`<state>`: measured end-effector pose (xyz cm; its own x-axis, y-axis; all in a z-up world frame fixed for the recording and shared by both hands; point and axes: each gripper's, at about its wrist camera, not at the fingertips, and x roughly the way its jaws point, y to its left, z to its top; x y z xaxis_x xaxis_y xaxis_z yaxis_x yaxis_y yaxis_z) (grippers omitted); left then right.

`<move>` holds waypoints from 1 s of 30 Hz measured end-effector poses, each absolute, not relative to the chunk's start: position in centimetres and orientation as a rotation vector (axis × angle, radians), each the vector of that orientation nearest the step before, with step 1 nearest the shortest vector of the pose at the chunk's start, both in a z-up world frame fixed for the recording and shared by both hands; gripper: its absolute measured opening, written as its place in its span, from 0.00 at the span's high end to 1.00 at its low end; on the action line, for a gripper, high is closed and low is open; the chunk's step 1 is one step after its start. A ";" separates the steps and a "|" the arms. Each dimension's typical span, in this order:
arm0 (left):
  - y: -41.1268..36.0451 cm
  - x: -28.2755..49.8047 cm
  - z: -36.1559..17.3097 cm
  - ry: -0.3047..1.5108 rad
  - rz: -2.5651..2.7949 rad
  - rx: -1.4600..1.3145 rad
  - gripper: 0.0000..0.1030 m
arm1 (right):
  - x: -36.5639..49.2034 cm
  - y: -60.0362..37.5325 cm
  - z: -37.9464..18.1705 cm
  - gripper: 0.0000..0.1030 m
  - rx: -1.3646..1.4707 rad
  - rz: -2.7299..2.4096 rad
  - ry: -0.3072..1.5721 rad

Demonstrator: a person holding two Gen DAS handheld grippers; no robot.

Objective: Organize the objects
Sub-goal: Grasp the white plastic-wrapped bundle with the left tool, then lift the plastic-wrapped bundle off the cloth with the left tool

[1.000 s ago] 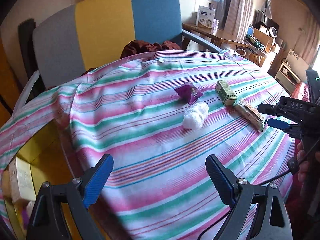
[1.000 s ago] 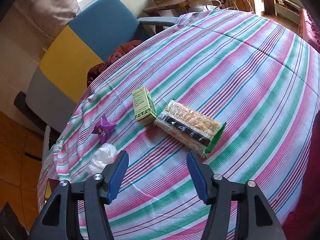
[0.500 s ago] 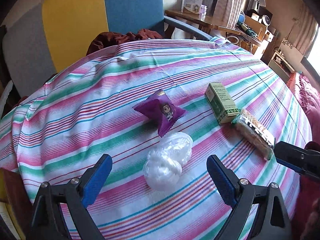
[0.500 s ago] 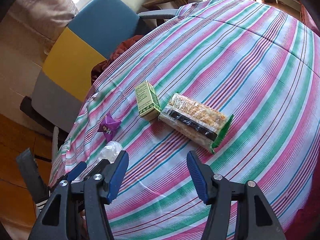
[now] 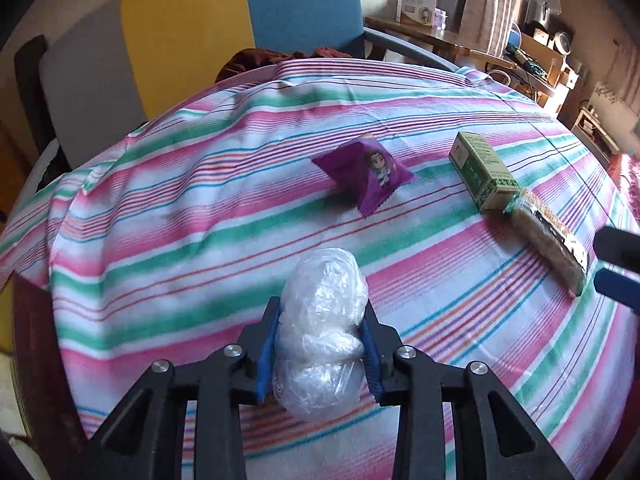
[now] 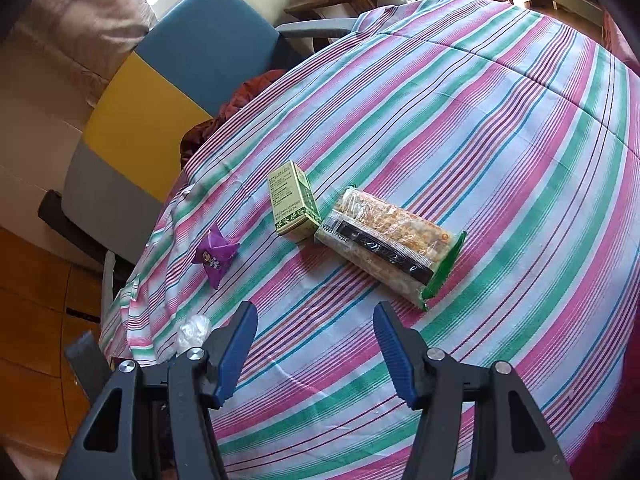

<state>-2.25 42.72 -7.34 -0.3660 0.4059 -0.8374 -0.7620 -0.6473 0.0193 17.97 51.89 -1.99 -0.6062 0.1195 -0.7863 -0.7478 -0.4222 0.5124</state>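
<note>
My left gripper (image 5: 320, 336) is shut on a crumpled clear plastic bag (image 5: 324, 304) at the near left edge of the striped table; the bag also peeks out in the right wrist view (image 6: 194, 330). A purple snack packet (image 5: 366, 172) (image 6: 216, 254), a green box (image 5: 482, 170) (image 6: 294, 206) and a long cracker pack (image 5: 548, 236) (image 6: 390, 246) lie in a row beyond it. My right gripper (image 6: 316, 344) is open and empty, just short of the cracker pack; its tips show in the left wrist view (image 5: 618, 264).
The round table wears a striped cloth (image 6: 500, 120). A grey, yellow and blue chair (image 5: 192, 40) stands at the far side with dark red cloth (image 5: 280, 58) on its seat. A cluttered wooden desk (image 5: 460, 40) stands at the back right.
My left gripper moved forward over the plastic bag and closed on it. My right gripper stayed open and barely moved.
</note>
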 end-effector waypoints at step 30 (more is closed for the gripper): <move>36.0 2.0 -8.0 0.443 2.150 -0.983 0.64 | 16.0 50.8 -2.2 0.40 -1.002 2.082 1.091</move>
<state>2.03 36.04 -8.05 -0.4504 0.4690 -0.7597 -0.7311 -0.6822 0.0123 16.03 50.81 -2.17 -0.5509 0.1444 -0.8220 -0.7580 -0.4988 0.4204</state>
